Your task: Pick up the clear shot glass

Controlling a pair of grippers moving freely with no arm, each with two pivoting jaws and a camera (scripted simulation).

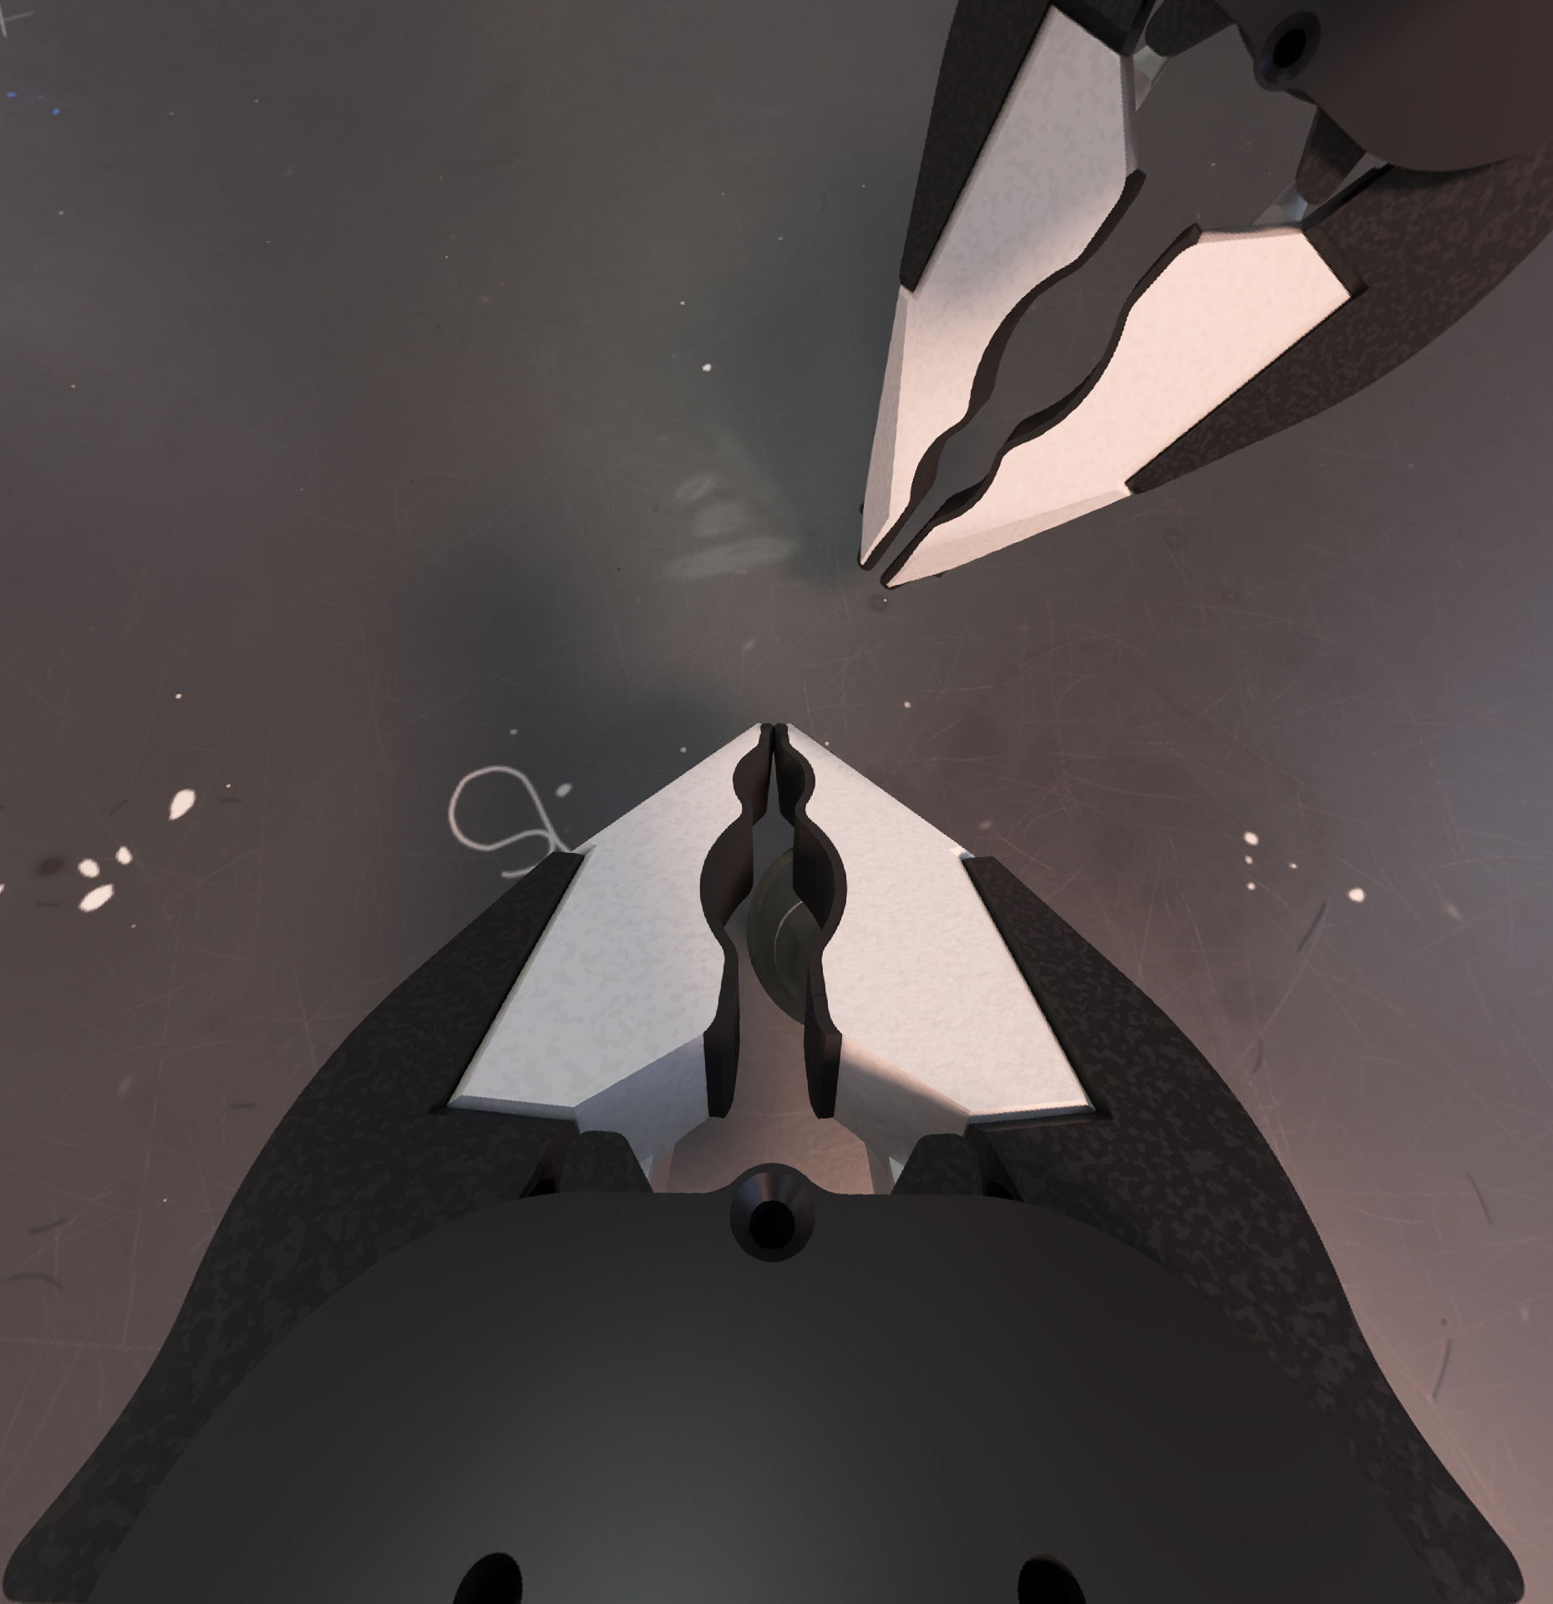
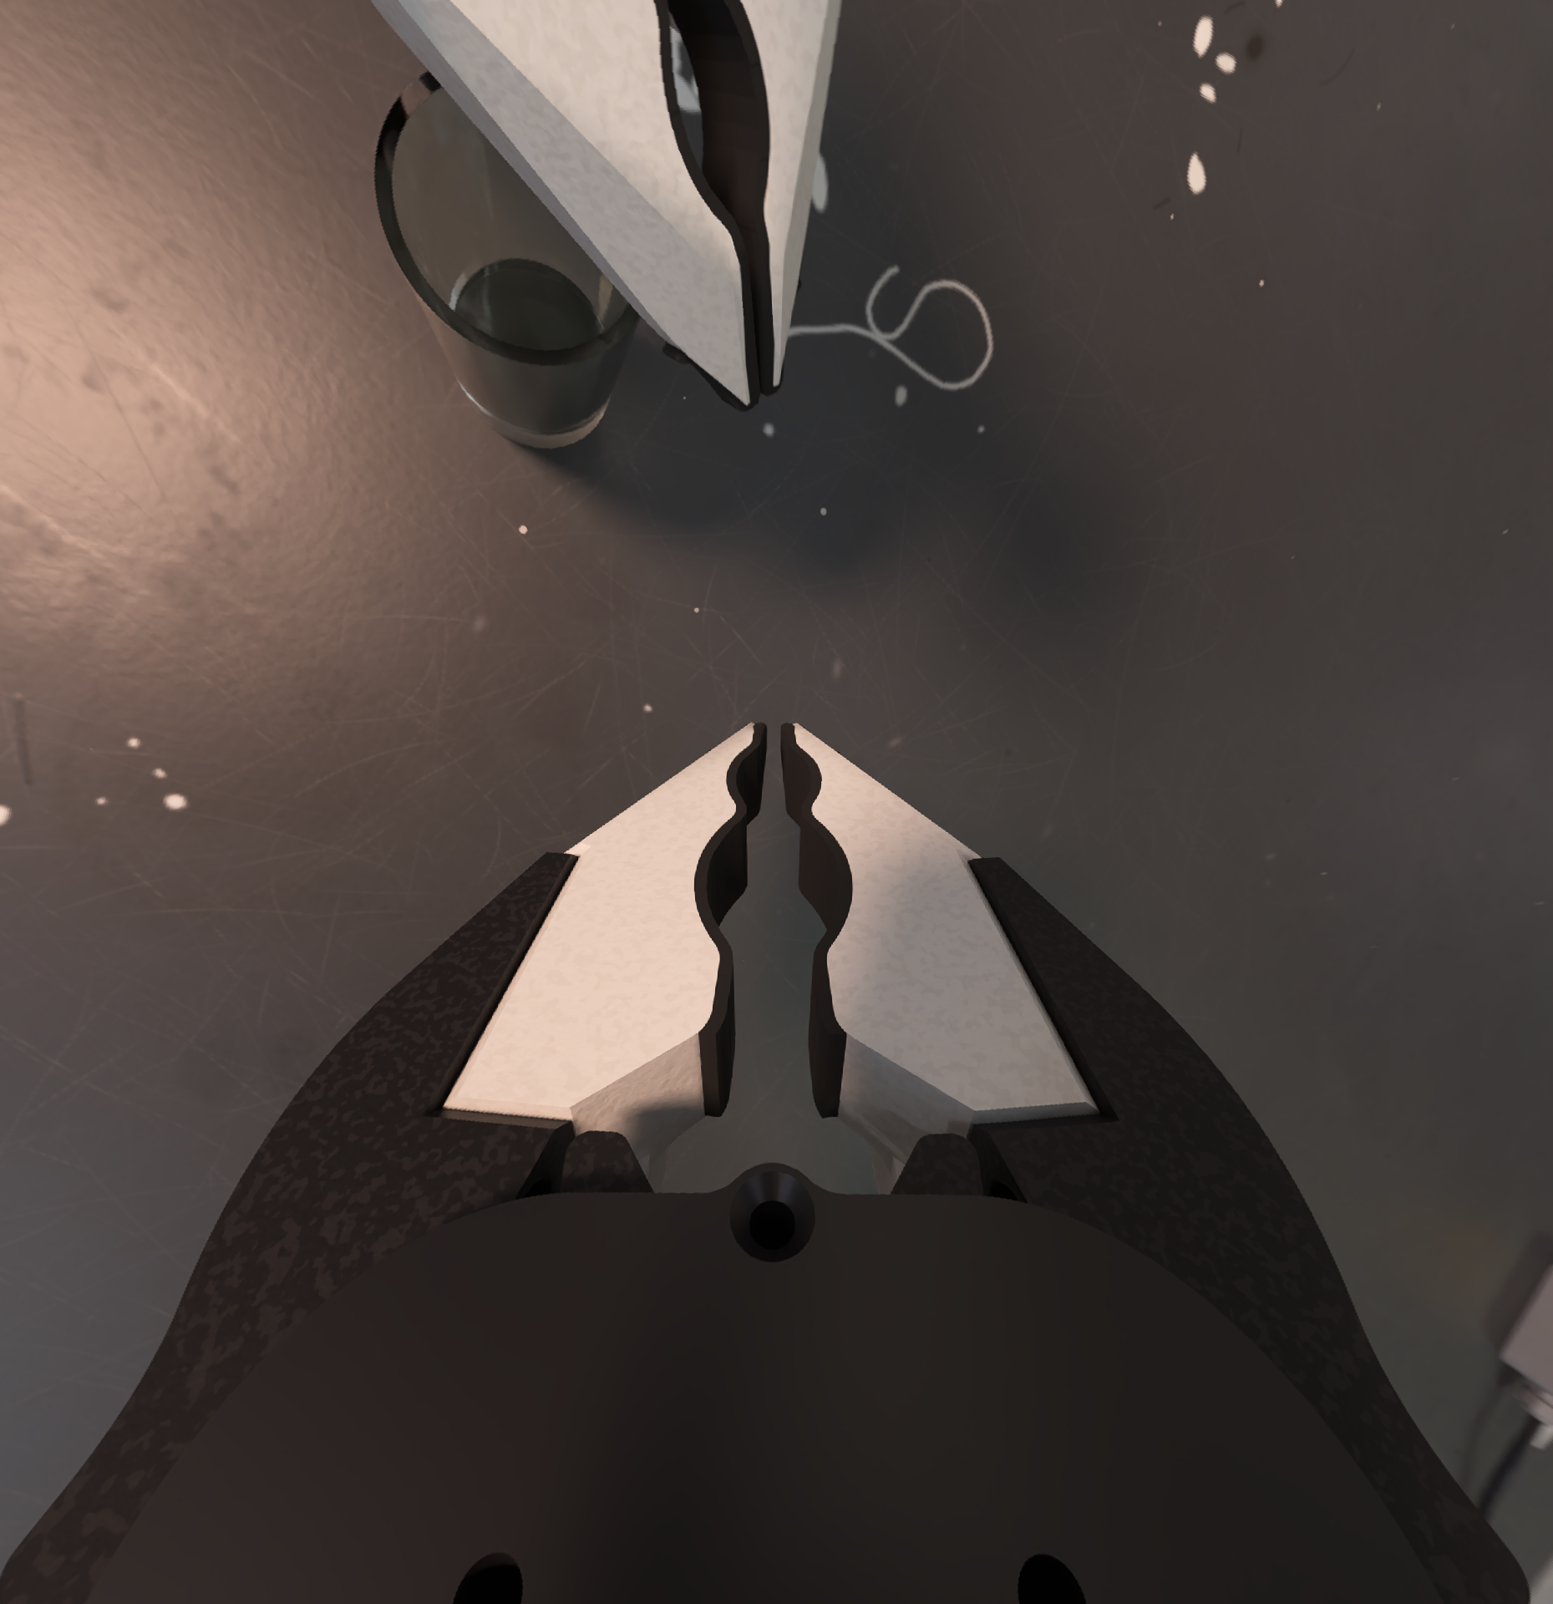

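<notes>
Dark, scratched table (image 1: 321,434) below, dotted with little white specks. Left gripper (image 1: 771,729) with tips pressed together and holding nothing, clear shot glass (image 1: 777,937) peeping through the gap low between its fingers, white thread loop (image 1: 503,816) on the table just beside at 9 o'clock. Right gripper (image 2: 771,727) with tips nearly together, only a thin slit, holding nothing; seen from there, glass standing upright on the table at 11 o'clock, partly hidden behind the left gripper.
</notes>
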